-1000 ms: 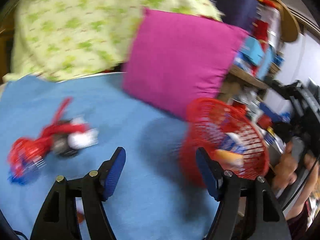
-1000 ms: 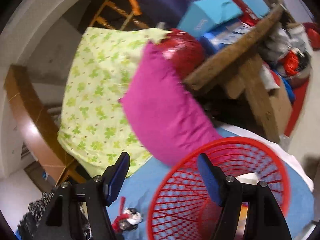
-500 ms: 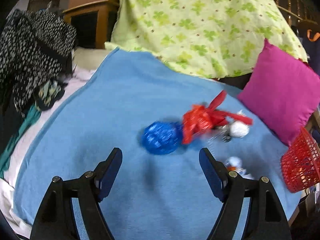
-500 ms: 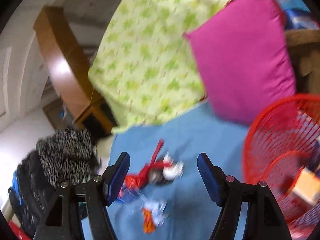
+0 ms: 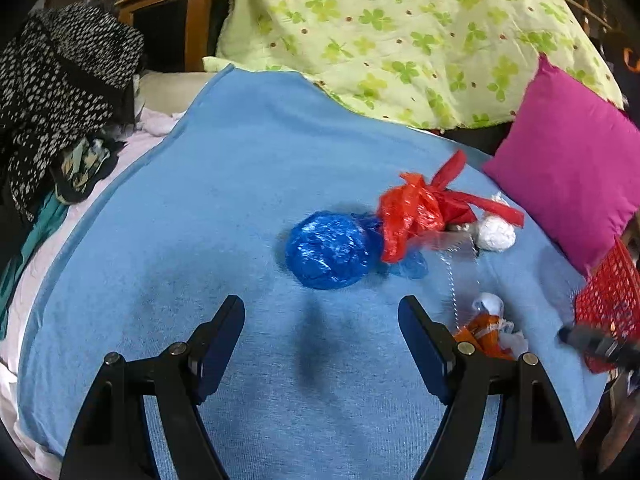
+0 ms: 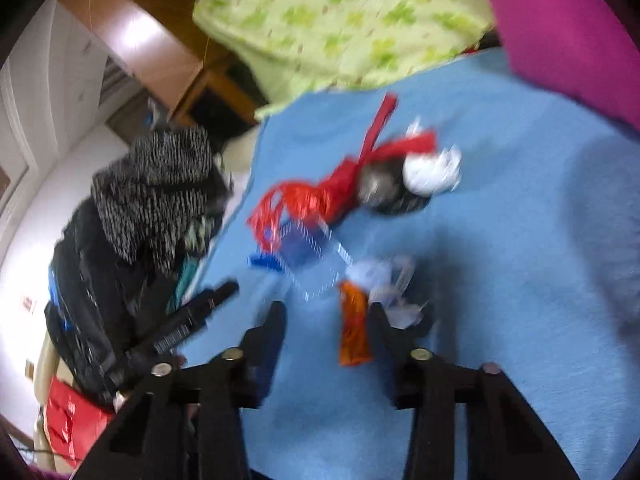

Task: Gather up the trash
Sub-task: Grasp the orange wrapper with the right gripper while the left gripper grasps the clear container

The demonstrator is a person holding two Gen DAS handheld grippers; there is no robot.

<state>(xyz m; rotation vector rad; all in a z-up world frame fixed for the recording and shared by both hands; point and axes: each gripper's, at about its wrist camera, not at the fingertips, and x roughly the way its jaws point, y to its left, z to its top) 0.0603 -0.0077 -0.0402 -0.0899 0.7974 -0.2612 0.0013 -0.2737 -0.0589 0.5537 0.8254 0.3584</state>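
Trash lies on a blue blanket (image 5: 200, 220): a blue foil ball (image 5: 328, 254), a red plastic bag (image 5: 416, 212), a white paper wad (image 5: 496, 234) and an orange wrapper (image 5: 486, 332) with white tissue. My left gripper (image 5: 320, 320) hangs open just short of the blue ball, holding nothing. In the blurred right wrist view my right gripper (image 6: 326, 310) is low over the blanket with its jaws closing. The orange wrapper (image 6: 354, 332) lies between them, close to the right finger, and the pads are not pressing on it. A red mesh basket (image 5: 612, 300) stands at the right edge.
A magenta pillow (image 5: 568, 184) leans behind the trash on the right. A green clover quilt (image 5: 400, 32) is heaped at the back. Black-and-white clothes (image 5: 56, 92) are piled at the blanket's left edge, with wooden furniture (image 5: 172, 4) behind them.
Both views have swung away from the red basket and pillow and down onto the trash pile. The right gripper's jaws have narrowed around the orange wrapper; the left jaws stay wide.
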